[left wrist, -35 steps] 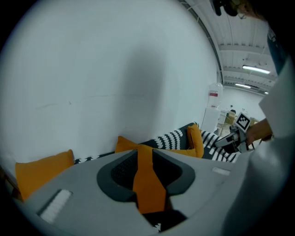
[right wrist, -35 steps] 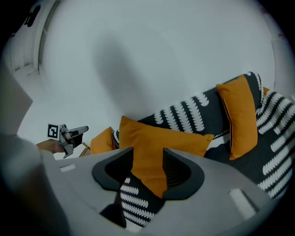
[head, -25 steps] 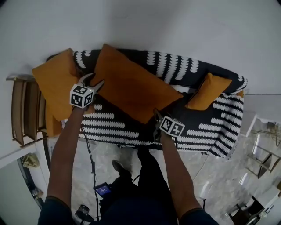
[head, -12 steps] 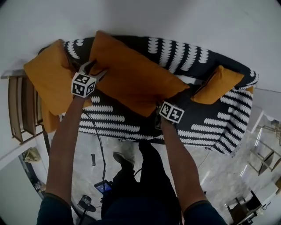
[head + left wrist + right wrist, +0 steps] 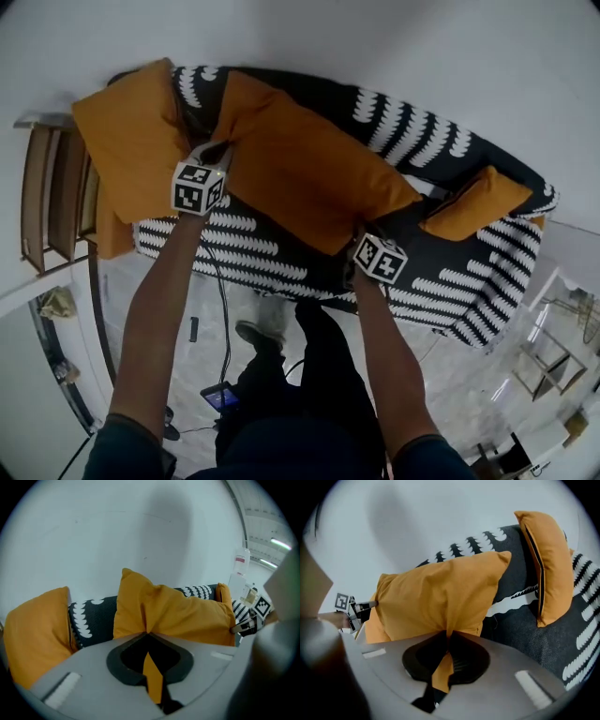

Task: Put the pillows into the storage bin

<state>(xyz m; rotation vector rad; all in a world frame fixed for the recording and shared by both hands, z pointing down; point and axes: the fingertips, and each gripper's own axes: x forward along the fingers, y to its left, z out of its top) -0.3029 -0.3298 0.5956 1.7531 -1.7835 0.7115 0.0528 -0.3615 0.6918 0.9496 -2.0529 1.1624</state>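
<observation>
A large orange fabric pillow (image 5: 309,178) lies across the middle of the black-and-white patterned sofa (image 5: 422,141) as the left gripper (image 5: 217,150) and the right gripper (image 5: 357,232), jaws just closed, each pinch a fold of its cover at opposite edges; soft and light, it will likely sag between them, so holds near the corners or seams look safest
</observation>
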